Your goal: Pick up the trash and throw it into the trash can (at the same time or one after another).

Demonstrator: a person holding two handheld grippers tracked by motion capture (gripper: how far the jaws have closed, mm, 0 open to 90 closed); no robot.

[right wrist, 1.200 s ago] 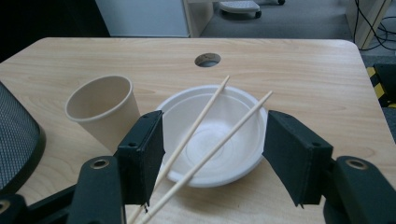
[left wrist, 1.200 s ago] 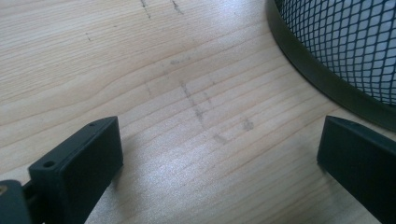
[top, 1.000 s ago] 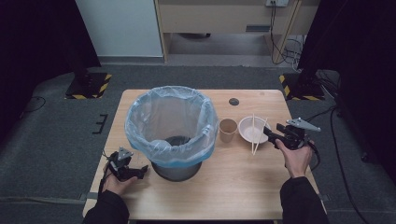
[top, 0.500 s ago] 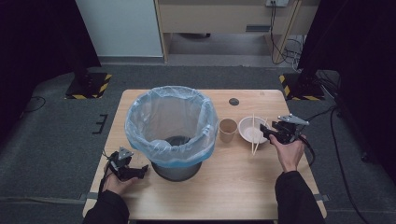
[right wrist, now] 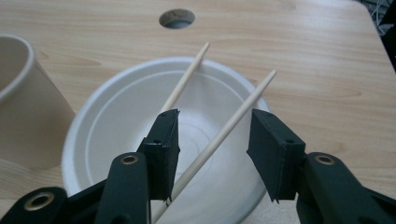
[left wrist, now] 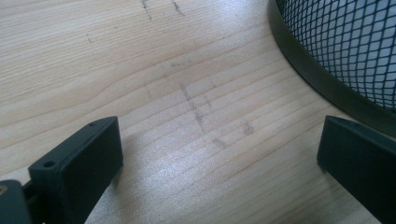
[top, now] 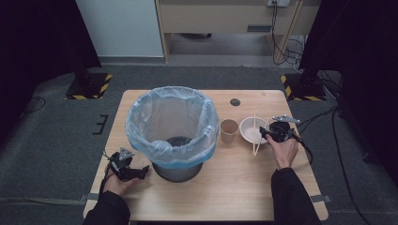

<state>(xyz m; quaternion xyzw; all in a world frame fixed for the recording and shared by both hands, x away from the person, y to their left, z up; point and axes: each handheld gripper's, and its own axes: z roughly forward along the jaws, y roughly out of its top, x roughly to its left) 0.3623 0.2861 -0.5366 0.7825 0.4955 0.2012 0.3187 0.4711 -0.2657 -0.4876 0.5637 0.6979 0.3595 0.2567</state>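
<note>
Two chopsticks lie across the white bowl, tips toward 12 o'clock. Your R gripper sits low over the bowl; its jaws have just been closing and stand part-open, straddling one stick, the other stick running past the outer side of the L jaw. Can't tell if a pad touches yet; no clamp. In the high view the bowl is at 3 o'clock of the bin, w/ a paper cup between them. Your L gripper rests at 7 o'clock of the bin, jaws wide apart over bare table, nothing between. No brands, labels or writing readable anywhere.
</note>
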